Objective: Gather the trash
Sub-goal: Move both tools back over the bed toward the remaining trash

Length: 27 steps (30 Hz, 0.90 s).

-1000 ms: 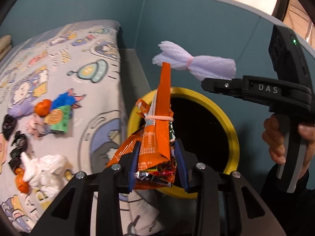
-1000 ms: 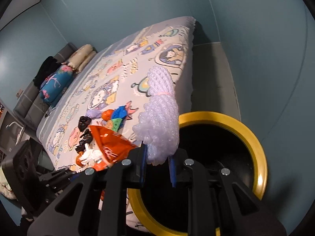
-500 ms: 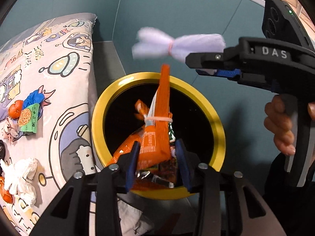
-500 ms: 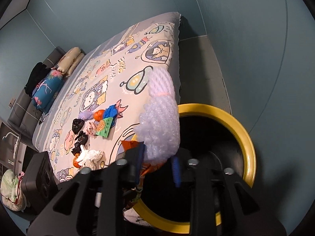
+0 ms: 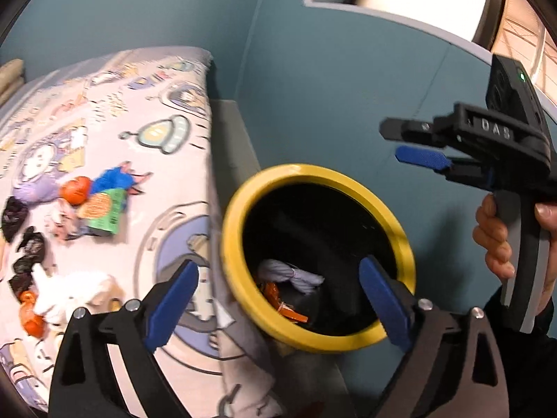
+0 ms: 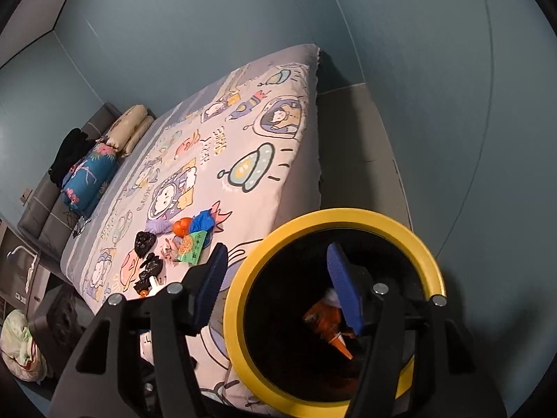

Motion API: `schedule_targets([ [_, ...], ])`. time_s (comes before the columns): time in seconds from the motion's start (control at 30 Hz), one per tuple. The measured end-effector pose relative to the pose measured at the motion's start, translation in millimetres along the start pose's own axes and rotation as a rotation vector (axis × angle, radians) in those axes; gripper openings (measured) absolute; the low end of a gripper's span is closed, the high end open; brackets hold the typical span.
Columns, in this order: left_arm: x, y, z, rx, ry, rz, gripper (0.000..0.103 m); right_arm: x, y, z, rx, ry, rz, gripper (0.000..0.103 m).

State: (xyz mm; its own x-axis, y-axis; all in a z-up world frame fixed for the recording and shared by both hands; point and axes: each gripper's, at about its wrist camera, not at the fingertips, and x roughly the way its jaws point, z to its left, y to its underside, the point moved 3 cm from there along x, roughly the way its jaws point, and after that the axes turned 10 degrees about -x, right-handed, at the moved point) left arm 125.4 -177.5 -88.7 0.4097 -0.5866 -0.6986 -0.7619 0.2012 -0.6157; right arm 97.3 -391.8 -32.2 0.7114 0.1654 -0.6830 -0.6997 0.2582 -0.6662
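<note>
Beside the cartoon-print bed (image 6: pixel 222 160) against teal walls (image 6: pixel 417 69), both grippers, left gripper (image 5: pixel 278 299) and right gripper (image 6: pixel 278 285), are opening empty over the yellow-rimmed bin (image 6: pixel 348 216).

Bin (image 5: pixel 315 343) beside bed: yellow rim looked smooth plastic, slight sheen; inside matt black. Orange wrapper (image 6: pixel 327 324) in bin seemed glossy foil; white foam netting (image 5: pixel 296 273) soft, ribbed. Bedsheet (image 6: pixel 243 146) beside bin: matt printed cloth. My grippers: matt black plastic, blue ribbed pads (image 5: pixel 423 156), bright metal screws.

Dim room, window glare top right, motion blur, fisheye warp.
</note>
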Motion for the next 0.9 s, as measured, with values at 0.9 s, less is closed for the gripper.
schedule_targets([
  [0.9,-90.1,-16.1,132.7,-0.198,-0.287,-0.196,0.095,43.2,-1.8,120.0,-0.252,-0.195,0.018,0.071],
])
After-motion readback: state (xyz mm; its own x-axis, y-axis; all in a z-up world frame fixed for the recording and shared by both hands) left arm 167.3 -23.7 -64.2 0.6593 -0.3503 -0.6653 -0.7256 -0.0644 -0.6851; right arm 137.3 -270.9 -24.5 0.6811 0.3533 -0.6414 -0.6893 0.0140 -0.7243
